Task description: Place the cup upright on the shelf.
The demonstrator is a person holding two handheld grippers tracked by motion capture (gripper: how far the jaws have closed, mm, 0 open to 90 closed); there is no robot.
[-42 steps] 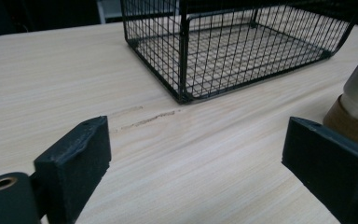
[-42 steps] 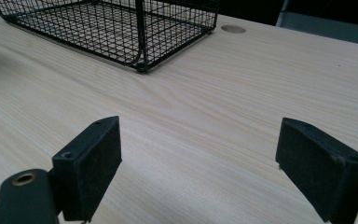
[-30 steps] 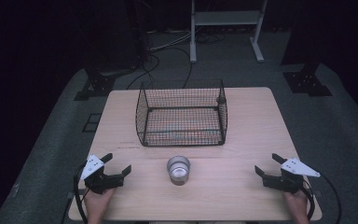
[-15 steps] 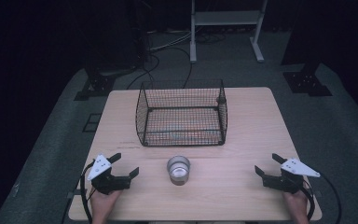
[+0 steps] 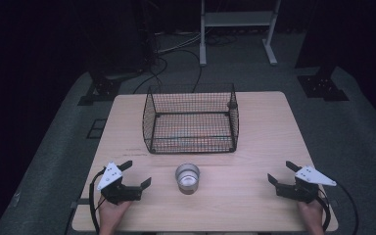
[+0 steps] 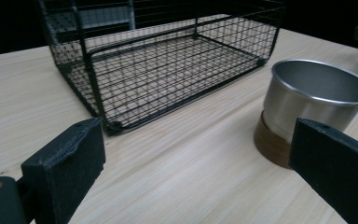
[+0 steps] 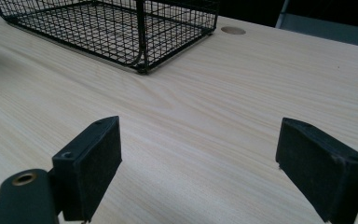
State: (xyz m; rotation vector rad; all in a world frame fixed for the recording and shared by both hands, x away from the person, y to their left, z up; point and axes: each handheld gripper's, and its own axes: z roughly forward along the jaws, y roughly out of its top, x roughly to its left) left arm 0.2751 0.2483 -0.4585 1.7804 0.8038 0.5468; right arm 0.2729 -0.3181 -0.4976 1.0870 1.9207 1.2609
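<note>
With my left gripper (image 5: 136, 175) spread wide and empty, I should swing toward three o'clock and straddle the cup (image 5: 187, 177) squarely.

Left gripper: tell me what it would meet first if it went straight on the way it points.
Probably the metal cup: the left gripper has just been opening, nothing between its jaws, and the cup sits right of centre, so maybe the right jaw clips it.
</note>
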